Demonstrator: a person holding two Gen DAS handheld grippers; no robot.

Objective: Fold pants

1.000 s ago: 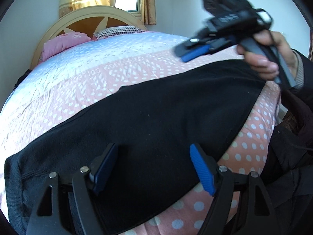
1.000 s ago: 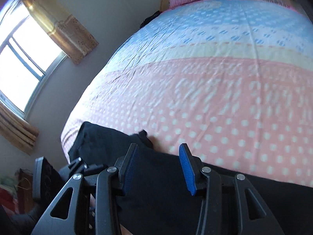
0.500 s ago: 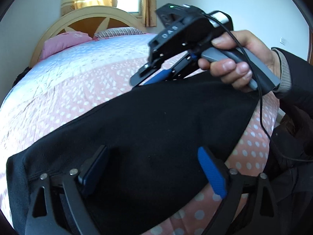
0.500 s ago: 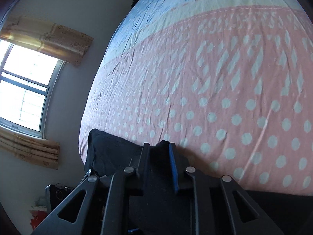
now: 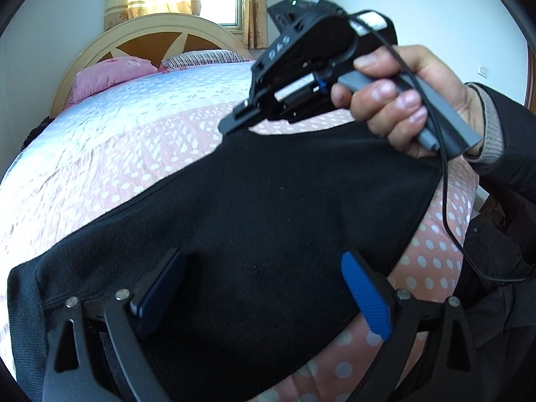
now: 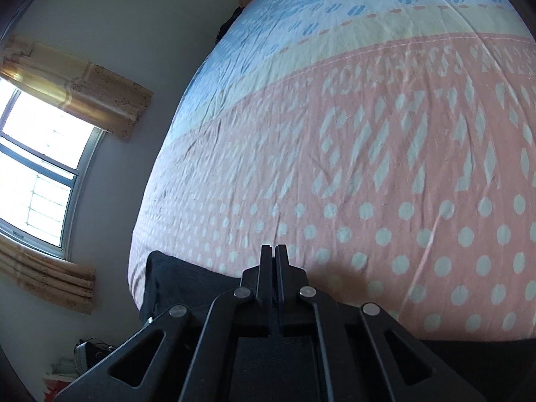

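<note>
Black pants [image 5: 268,217] lie spread across the pink dotted bed cover [image 5: 134,140]. My left gripper [image 5: 264,288] hovers over their near part; its blue pads stand wide apart and are still opening, with cloth beneath them but not pinched. A hand [image 5: 402,93] holds my right gripper [image 5: 234,122], whose tip rests at the pants' far edge. In the right wrist view the right gripper [image 6: 272,251] is shut on that edge of the pants [image 6: 187,278], with dark cloth showing in the thin slit between its fingers.
A pink pillow [image 5: 107,75] and a striped pillow [image 5: 201,58] lie by the wooden headboard [image 5: 150,33]. The bed cover [image 6: 368,167] stretches beyond the pants. A curtained window [image 6: 33,174] is on the left wall. A black cable [image 5: 445,201] hangs from the right gripper.
The right gripper came down to the pants' far edge and closed on the cloth. The left gripper's jaws spread wider while staying in place.
</note>
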